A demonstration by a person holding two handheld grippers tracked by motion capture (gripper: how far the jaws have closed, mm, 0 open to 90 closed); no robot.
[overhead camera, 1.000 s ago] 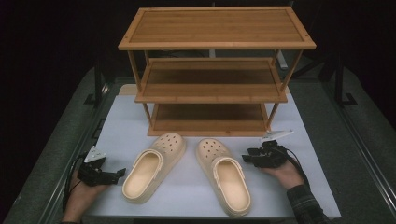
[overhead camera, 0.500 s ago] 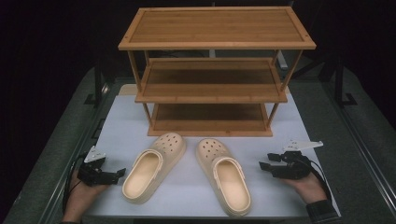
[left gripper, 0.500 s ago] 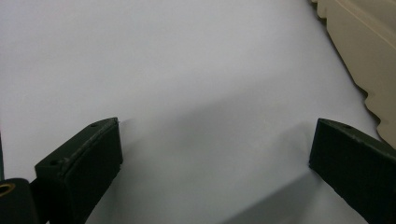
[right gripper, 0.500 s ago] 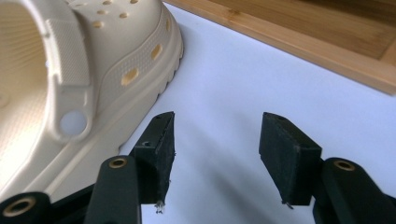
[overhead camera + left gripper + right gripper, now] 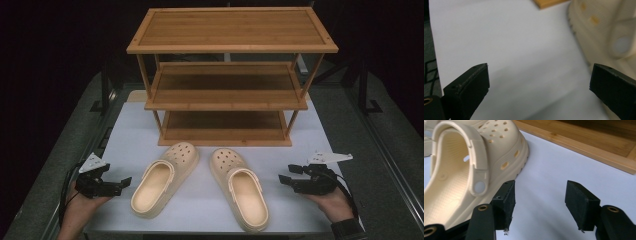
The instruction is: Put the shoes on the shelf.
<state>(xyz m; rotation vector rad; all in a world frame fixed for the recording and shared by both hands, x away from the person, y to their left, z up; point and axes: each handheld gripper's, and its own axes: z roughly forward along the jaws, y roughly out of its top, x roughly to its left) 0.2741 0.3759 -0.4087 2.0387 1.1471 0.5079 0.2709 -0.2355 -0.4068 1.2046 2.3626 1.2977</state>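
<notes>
Right jaws: the right gripper (image 5: 289,181) stands with its jaws apart and nothing between them; they have just been opening, and since a second ago the hand has drawn away sideways from the clog beside it.
Beside the right jaws: the cream foam clog with a heel strap on the right (image 5: 466,167) lies just past the left-hand jaw in the right gripper view, apart from it, sole down on the worktop.
Left jaws: the left gripper (image 5: 120,183) is wide open and empty, with white worktop (image 5: 506,50) between its jaws.
Beside the left jaws: the matching cream foam clog on the left (image 5: 159,181) lies just off the jaw tips, untouched and unmoved.
Beyond the jaws: the three-tier bamboo shoe rack (image 5: 227,75) stands behind both clogs, its shelves bare.
Meaning: the right clog seems released or adjusted; neither clog is held, so each needs a fresh grasp before shelving.
</notes>
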